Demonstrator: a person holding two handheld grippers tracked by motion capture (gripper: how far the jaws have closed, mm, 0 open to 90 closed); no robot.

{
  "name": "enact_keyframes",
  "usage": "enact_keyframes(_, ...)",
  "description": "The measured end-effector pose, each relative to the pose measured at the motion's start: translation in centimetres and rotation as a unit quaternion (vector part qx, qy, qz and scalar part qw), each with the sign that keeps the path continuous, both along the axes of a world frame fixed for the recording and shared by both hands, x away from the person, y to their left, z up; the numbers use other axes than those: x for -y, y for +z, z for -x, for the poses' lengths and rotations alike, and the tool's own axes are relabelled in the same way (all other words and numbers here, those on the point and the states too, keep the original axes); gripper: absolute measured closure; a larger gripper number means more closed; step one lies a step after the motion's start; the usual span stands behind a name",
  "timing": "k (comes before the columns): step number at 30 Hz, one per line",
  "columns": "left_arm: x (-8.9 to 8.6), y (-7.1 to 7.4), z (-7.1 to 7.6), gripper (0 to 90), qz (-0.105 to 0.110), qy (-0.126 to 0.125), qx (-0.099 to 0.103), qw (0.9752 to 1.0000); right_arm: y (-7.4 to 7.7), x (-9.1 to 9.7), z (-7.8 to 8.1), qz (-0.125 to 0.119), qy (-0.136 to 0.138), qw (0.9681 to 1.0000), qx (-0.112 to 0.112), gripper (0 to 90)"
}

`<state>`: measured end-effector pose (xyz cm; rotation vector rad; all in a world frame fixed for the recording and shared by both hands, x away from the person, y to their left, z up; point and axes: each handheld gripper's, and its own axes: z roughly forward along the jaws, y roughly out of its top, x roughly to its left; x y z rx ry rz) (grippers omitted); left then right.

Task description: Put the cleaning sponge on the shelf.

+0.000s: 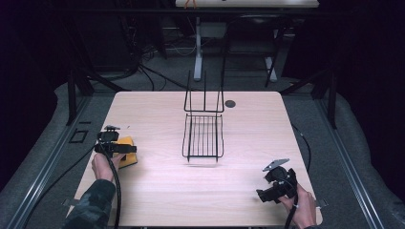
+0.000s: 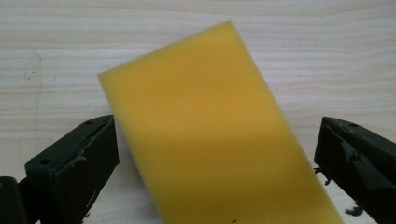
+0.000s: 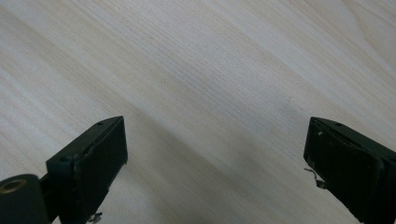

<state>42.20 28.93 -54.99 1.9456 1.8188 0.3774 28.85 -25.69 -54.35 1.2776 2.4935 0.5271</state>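
Left gripper (image 2: 217,154) jaws spread around a flat yellow sponge (image 2: 210,126); right gripper (image 3: 215,158) jaws open.

Black wire rack (image 1: 203,136) mid-table, upright back toward far edge; small dark round spot (image 1: 230,103) just right of it; pale wood table (image 1: 157,114) beneath
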Motion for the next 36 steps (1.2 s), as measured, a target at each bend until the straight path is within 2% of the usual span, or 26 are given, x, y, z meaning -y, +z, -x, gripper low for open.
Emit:
enact_keyframes(1, -0.1, -0.3, -0.1, 0.0, 0.000, 0.002, -0.008, 1.0000, 0.1, 0.1, 0.0, -0.001, 0.001, 1.0000, 0.004, 5.6)
enact_keyframes(2, -0.1, -0.3, -0.1, 0.3, 0.000, 0.002, -0.008, 1.0000, 0.1, 0.1, 0.0, -0.001, 0.001, 1.0000, 0.004, 5.6)
enact_keyframes(3, -0.1, -1.0, -0.2, 0.3, 0.005, -0.004, -0.026, 0.9996, 0.1, 0.1, 0.1, -0.001, 0.001, 1.0000, 0.004, 5.6)
enact_keyframes(7, 0.2, -1.3, -0.3, 2.4, 0.004, -0.010, -0.039, 0.9992, 0.1, 0.0, 0.2, -0.002, 0.002, 1.0000, 0.006, 5.6)
enact_keyframes(9, 0.1, -1.1, -0.2, 7.9, 0.007, -0.013, -0.027, 0.9995, 0.1, 0.0, 0.1, -0.001, 0.005, 1.0000, 0.006, 5.6)
enact_keyframes(14, 0.2, -1.0, -0.2, 12.4, 0.010, -0.021, -0.027, 0.9994, 0.1, 0.0, 0.1, -0.002, 0.005, 1.0000, 0.004, 5.6)
enact_keyframes(18, 0.2, -0.4, 0.0, 13.7, 0.013, -0.025, -0.017, 0.9995, 0.2, 0.1, 0.1, 0.000, 0.003, 1.0000, 0.006, 5.7)
enact_keyframes(20, 0.3, 0.0, 0.1, 14.3, 0.011, -0.025, -0.004, 0.9996, 0.2, 0.2, 0.1, 0.001, 0.004, 0.9999, 0.010, 5.7)
enact_keyframes(24, 0.4, 0.8, 0.4, 15.0, 0.010, -0.031, 0.009, 0.9994, 0.2, 0.1, 0.1, 0.001, 0.004, 1.0000, 0.009, 5.7)
enact_keyframes(29, 0.7, 2.1, 1.0, 15.6, -0.001, -0.051, 0.026, 0.9984, 0.4, 0.3, 0.2, -0.002, -0.001, 0.9999, 0.015, 5.8)
enact_keyframes(36, 0.9, 3.2, 1.6, 16.7, -0.006, -0.068, 0.044, 0.9967, 0.5, 0.2, 0.3, 0.001, 0.001, 0.9999, 0.015, 5.8)
